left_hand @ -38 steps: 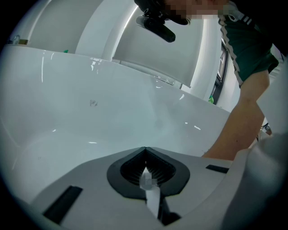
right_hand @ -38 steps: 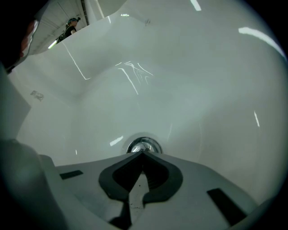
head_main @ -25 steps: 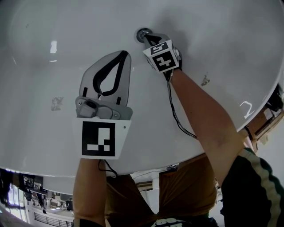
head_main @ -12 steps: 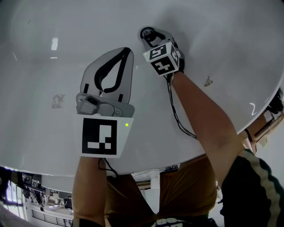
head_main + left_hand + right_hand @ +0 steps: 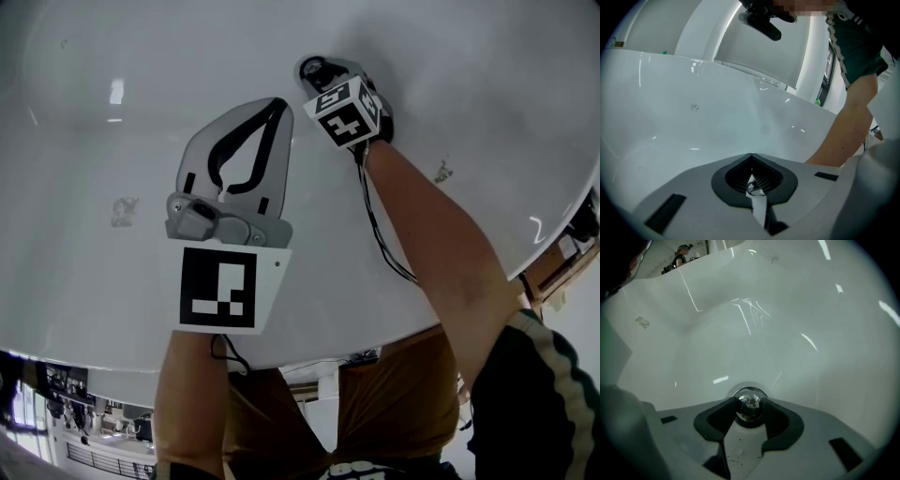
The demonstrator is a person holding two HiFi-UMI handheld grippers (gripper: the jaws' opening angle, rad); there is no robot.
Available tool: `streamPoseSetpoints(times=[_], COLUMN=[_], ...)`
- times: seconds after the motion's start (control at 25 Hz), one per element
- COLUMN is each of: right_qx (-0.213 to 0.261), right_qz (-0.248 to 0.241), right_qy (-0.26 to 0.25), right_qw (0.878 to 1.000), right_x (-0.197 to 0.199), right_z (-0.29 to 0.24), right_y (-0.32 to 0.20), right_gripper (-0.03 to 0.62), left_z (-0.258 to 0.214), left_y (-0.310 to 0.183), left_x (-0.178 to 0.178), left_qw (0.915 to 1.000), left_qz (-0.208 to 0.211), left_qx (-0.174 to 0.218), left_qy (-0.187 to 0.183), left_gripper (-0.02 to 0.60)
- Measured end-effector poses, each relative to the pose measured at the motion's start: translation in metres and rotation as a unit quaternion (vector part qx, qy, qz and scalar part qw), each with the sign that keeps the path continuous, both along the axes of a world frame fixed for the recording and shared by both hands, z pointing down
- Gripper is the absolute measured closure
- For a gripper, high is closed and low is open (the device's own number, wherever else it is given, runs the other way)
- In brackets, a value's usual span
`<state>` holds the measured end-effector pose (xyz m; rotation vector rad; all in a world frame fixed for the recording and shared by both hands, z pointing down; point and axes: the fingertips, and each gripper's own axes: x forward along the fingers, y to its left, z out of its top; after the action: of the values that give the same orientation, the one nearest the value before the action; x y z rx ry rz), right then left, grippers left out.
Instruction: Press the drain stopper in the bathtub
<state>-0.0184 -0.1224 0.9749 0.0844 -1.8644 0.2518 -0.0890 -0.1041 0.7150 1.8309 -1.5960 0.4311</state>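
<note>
The round chrome drain stopper (image 5: 310, 67) sits in the white bathtub floor (image 5: 112, 141) at the top middle of the head view. My right gripper (image 5: 317, 74) points steeply down over it. Its jaws have just been opening and now stand open. In the right gripper view the stopper (image 5: 748, 408) shows between the two dark pads (image 5: 721, 414), one on each side of it. My left gripper (image 5: 278, 103) hangs to the left of the drain, above the tub floor, shut with nothing in it. Its tips (image 5: 751, 155) meet at a point in the left gripper view.
The tub's near rim (image 5: 394, 323) curves across the bottom of the head view, with the person's brown trousers behind it. A black cable (image 5: 378, 239) trails from the right gripper along the forearm. Small scuff marks (image 5: 123, 210) dot the tub floor.
The right gripper's jaws went from shut on top of the stopper to open around it, and its marker cube rolled a little. The left gripper stayed put.
</note>
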Motion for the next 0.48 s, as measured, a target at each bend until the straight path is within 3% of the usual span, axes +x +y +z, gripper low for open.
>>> streamPoseSetpoints(times=[0.2, 0.48], right_qx=[0.006, 0.003], right_qz=[0.014, 0.037], right_qy=[0.003, -0.029], right_qw=[1.0, 0.999], right_x=[-0.002, -0.001], right_z=[-0.001, -0.021], right_y=[0.0, -0.003], right_gripper=[0.404, 0.39], left_z=[-0.001, -0.007], left_y=[0.001, 0.0], left_x=[-0.003, 0.005], left_qw=[1.0, 0.9998], left_qz=[-0.001, 0.014], left_qx=[-0.002, 0.01], left_qy=[-0.002, 0.011], left_gripper=[0.572, 0.572])
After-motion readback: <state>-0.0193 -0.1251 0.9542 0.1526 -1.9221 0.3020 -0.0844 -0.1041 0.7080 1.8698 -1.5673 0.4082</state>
